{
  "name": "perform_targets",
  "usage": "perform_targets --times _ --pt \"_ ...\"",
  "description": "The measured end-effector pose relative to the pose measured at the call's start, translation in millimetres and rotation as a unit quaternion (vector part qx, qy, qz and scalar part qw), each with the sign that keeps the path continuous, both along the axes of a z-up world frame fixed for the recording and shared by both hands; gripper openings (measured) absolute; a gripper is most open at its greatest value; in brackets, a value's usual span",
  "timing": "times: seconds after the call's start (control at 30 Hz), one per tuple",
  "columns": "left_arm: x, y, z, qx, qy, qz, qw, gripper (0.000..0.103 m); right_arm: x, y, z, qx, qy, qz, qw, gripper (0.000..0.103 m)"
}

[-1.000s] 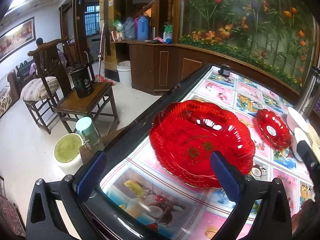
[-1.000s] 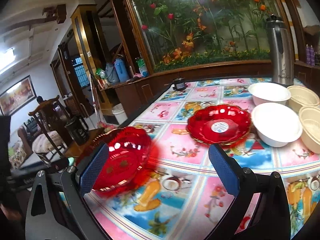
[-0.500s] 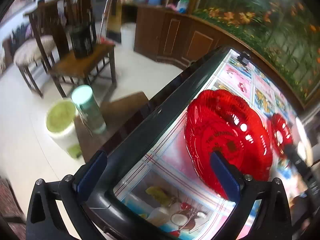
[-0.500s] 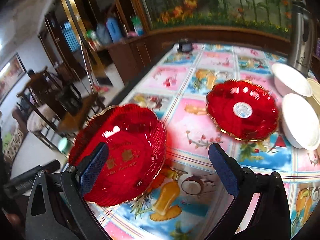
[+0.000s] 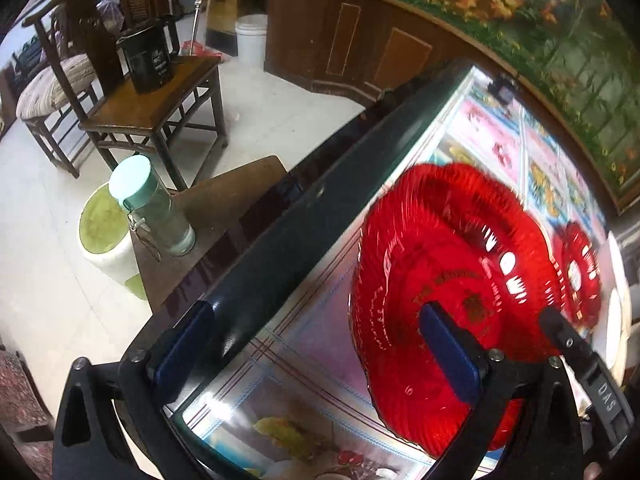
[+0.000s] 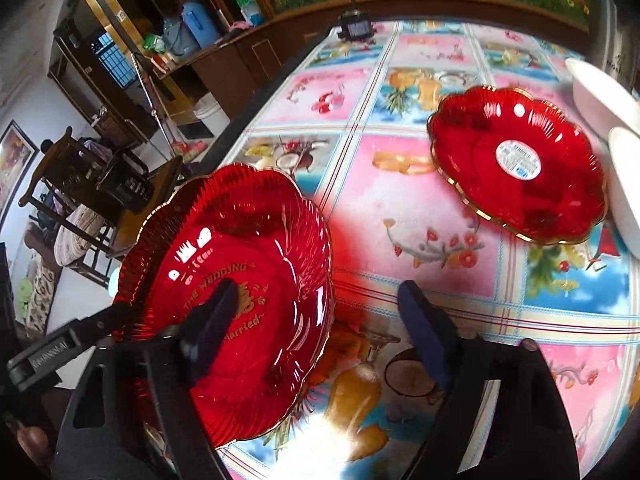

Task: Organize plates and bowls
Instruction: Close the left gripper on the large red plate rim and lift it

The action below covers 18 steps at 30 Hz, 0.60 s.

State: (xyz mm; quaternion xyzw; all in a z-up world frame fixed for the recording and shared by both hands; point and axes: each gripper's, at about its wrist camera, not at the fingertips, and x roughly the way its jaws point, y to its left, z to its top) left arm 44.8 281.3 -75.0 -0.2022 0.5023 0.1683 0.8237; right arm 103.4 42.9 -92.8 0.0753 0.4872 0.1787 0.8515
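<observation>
A large red scalloped plate point(image 5: 448, 280) with gold lettering lies at the table's left edge; it also shows in the right wrist view point(image 6: 240, 288). A smaller red plate point(image 6: 516, 164) with a white sticker lies further right, seen small in the left wrist view point(image 5: 580, 276). My left gripper point(image 5: 316, 348) is open, its right finger over the large plate's near part, its left finger over the table's dark edge. My right gripper point(image 6: 320, 328) is open, its left finger point(image 6: 212, 320) over the large plate, the rim between the fingers. The left gripper point(image 6: 72, 340) shows at the plate's left side.
White bowls point(image 6: 604, 96) stand at the far right of the fruit-patterned table point(image 6: 400, 208). A small dark object point(image 6: 354, 30) sits at the far end. Off the left edge are a stool with a lidded bottle point(image 5: 152, 208), a wooden side table point(image 5: 160, 100) and chairs.
Both grippers have dropped and moved in closer on the large red plate; the right gripper's left finger now lies over the plate's inside. Both stay open.
</observation>
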Motion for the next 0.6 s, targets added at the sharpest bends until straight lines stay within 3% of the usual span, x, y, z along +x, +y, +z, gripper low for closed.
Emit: perform_targets --times 0.07,0.1,0.17,0.2,0.27,0.3,0.33,0.5,0.6 --pt "-2.2 -1.4 -4.4 -0.001 0.003 -0.005 1.0000 0.082 1.8 2.3 -4.4 -0.003 0.006 0.003 1.000 0.071" --pt "-4.6 -2.7 -3.4 0.012 -0.002 -0.005 0.9999 0.079 2.4 3.5 -6.6 -0.004 0.009 0.007 1.000 0.064" --pt "-7.2 -4.1 -1.9 0.027 -0.009 -0.008 0.9996 0.057 3.4 5.5 -10.4 -0.005 0.017 0.010 1.000 0.053" --pt "-9.8 -3.7 -0.7 0.023 -0.016 -0.009 0.9996 0.054 4.7 5.5 -13.1 -0.003 0.022 0.010 1.000 0.048" --pt "-12.8 -1.4 0.1 -0.002 -0.033 -0.016 0.9993 0.032 4.8 6.1 -17.7 -0.002 0.030 0.011 0.999 0.035" --pt "-13.8 -1.2 0.2 -0.011 -0.041 -0.019 0.9989 0.029 4.7 6.3 -19.8 -0.004 0.033 0.011 0.999 0.022" --pt "-12.7 -2.4 0.3 -0.008 -0.043 -0.022 0.9988 0.027 4.3 7.2 -20.8 -0.010 0.030 0.010 0.999 0.016" --pt "-9.1 -19.7 3.5 0.033 -0.046 -0.052 0.9970 0.008 1.5 11.6 -20.5 -0.014 0.019 0.015 1.000 0.013" --pt "-8.7 -26.0 3.0 0.051 -0.047 -0.061 0.9957 0.009 0.5 11.8 -20.8 -0.015 0.012 0.016 1.000 0.013"
